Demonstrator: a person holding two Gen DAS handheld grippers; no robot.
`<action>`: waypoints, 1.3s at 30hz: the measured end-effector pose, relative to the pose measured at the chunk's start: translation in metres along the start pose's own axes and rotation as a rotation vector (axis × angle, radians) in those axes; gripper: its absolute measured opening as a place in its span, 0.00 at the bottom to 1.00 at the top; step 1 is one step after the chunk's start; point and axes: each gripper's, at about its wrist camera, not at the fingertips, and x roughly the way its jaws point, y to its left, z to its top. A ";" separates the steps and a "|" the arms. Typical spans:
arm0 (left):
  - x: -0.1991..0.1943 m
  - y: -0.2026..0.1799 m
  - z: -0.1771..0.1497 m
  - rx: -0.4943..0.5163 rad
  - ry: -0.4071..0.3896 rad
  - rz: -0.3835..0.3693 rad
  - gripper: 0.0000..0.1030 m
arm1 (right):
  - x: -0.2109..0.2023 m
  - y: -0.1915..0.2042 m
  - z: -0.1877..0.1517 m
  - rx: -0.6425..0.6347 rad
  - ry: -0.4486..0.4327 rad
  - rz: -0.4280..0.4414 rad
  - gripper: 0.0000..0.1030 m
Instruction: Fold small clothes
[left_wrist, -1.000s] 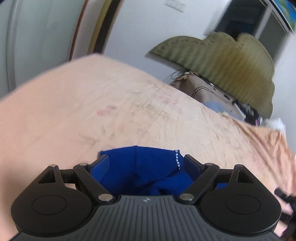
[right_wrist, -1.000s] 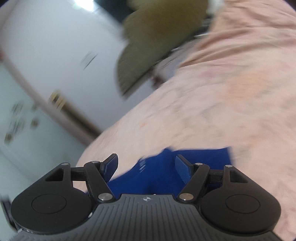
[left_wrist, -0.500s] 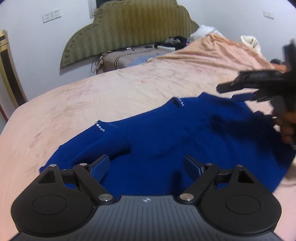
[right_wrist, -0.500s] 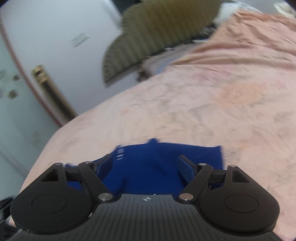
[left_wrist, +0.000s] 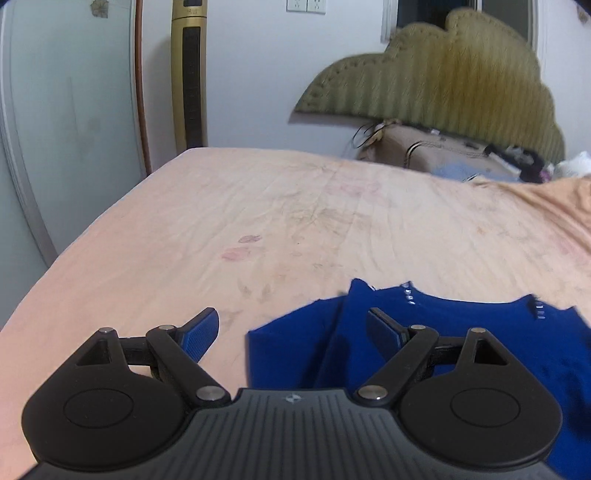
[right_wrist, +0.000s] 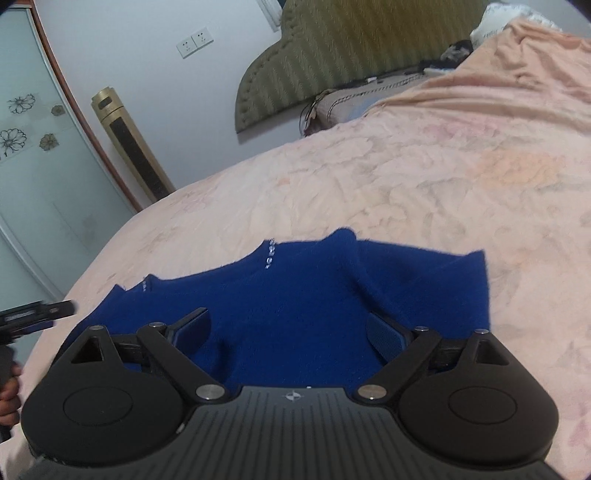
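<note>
A dark blue sweater (right_wrist: 295, 280) with small rhinestone trims lies flat on the peach bedsheet (right_wrist: 443, 177), its sleeves folded in over the body. My right gripper (right_wrist: 286, 315) hovers over its near middle. Its jaws are opening, and the pads press on nothing. In the left wrist view the sweater (left_wrist: 295, 354) fills the lower right. My left gripper (left_wrist: 291, 314) stands open at the sweater's left end, with one finger over bare sheet and the other over the knit. The left gripper (right_wrist: 37, 312) and a hand (right_wrist: 7, 391) also show at the right wrist view's left edge.
The bed's left edge (left_wrist: 92, 229) drops toward a frosted glass door (left_wrist: 55, 110) and a gold tower unit (left_wrist: 190, 74). An olive padded headboard (left_wrist: 443, 85) and a cluttered pile (left_wrist: 461, 162) stand at the far end. Rumpled sheet (right_wrist: 517, 74) rises at the far right.
The right gripper's jaws have widened and it has drawn back, so more of the sweater shows. The left view swung across the whole sweater, then returned to its left end.
</note>
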 end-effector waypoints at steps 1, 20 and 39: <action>-0.008 0.002 -0.004 0.004 -0.001 -0.030 0.85 | -0.002 0.001 0.000 -0.013 -0.003 0.000 0.91; -0.099 0.017 -0.122 0.080 0.101 -0.226 0.85 | -0.094 0.028 -0.055 -0.243 0.027 -0.032 0.92; -0.112 0.023 -0.136 0.073 0.072 -0.202 0.10 | -0.142 -0.005 -0.088 -0.180 0.021 -0.139 0.09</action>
